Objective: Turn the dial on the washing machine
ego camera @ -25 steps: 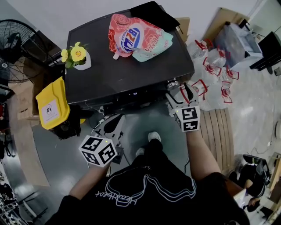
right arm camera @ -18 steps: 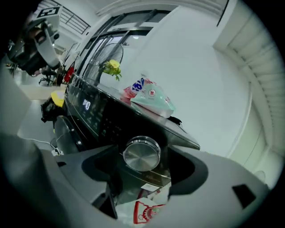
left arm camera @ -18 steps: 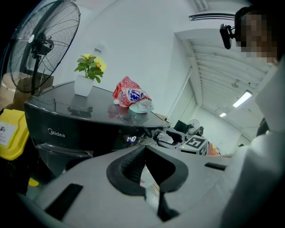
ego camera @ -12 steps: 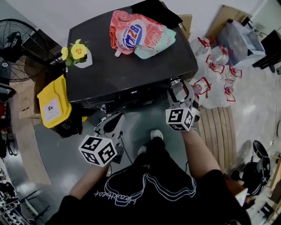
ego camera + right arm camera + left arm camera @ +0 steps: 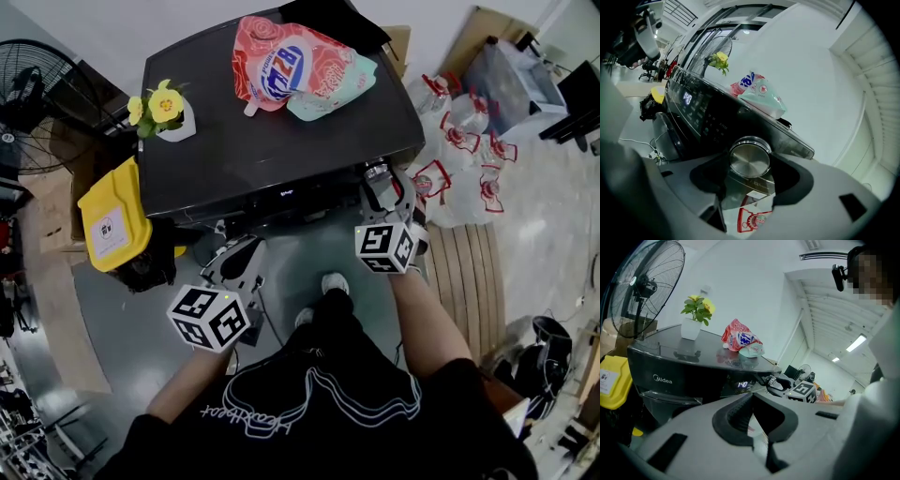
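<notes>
Right tongs (image 5: 382,192), right of centre in the head view, have just been closing and now pinch the steel dial (image 5: 750,159), which sits at the lower right edge of the washer (image 5: 272,150). Left tongs (image 5: 236,265) are pressed together and empty, at lower left, apart from the washer.

I count one washing machine (image 5: 281,150) with one dial (image 5: 750,158) on its front. On its lid there are two detergent pouches, one red pouch (image 5: 277,66) and one mint-green pouch (image 5: 333,89), along with one pot of yellow flowers (image 5: 173,127) and one black cloth (image 5: 328,19). Beside the machine stand one yellow container (image 5: 112,220) and one standing fan (image 5: 37,103). The white bags with red print (image 5: 459,136) lie bunched together, at least four of them, and I cannot count them exactly. Two shoes (image 5: 335,281) of mine show below.
</notes>
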The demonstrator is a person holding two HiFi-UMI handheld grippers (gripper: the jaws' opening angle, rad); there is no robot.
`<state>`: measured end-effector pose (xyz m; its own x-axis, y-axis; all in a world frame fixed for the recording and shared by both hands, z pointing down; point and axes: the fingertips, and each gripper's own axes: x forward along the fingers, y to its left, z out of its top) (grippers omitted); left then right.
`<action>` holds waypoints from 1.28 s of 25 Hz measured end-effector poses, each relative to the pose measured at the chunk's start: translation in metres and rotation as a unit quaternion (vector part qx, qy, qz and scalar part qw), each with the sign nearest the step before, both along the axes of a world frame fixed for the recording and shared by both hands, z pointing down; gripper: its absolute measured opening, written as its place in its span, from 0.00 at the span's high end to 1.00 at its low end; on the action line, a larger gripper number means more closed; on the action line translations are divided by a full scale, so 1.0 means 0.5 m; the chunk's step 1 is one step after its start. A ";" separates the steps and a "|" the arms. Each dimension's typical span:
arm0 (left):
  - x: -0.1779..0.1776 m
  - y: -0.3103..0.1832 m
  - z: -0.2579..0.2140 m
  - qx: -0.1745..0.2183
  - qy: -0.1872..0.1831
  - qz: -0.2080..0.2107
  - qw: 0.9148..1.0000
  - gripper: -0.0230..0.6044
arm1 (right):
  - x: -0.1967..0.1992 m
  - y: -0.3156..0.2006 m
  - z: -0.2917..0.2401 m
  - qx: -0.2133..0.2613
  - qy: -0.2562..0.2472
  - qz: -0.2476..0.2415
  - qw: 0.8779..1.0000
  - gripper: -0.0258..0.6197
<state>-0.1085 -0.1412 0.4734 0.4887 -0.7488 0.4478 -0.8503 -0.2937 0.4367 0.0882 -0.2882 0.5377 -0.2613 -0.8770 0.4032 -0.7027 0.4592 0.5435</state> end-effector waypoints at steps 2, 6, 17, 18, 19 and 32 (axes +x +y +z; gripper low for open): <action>0.002 0.000 0.001 0.000 0.000 0.001 1.000 0.96 | 0.001 0.000 0.000 -0.007 -0.016 0.002 1.000 0.52; 0.003 -0.001 0.001 0.000 0.001 0.002 1.000 0.96 | 0.001 -0.001 0.000 -0.027 -0.054 0.007 0.998 0.52; 0.001 0.004 -0.006 0.004 0.001 -0.004 1.000 0.96 | 0.012 -0.003 0.005 -0.106 -0.233 0.025 0.966 0.52; 0.000 0.005 -0.006 0.004 0.001 -0.004 1.000 0.96 | 0.012 -0.004 0.005 -0.112 -0.248 0.027 0.962 0.52; 0.000 0.006 -0.007 0.005 0.001 -0.005 1.000 0.96 | 0.013 -0.005 0.005 -0.119 -0.263 0.029 0.957 0.52; 0.009 0.001 -0.015 0.008 0.009 -0.015 1.000 0.96 | 0.019 -0.007 0.009 -0.199 -0.421 0.048 0.884 0.52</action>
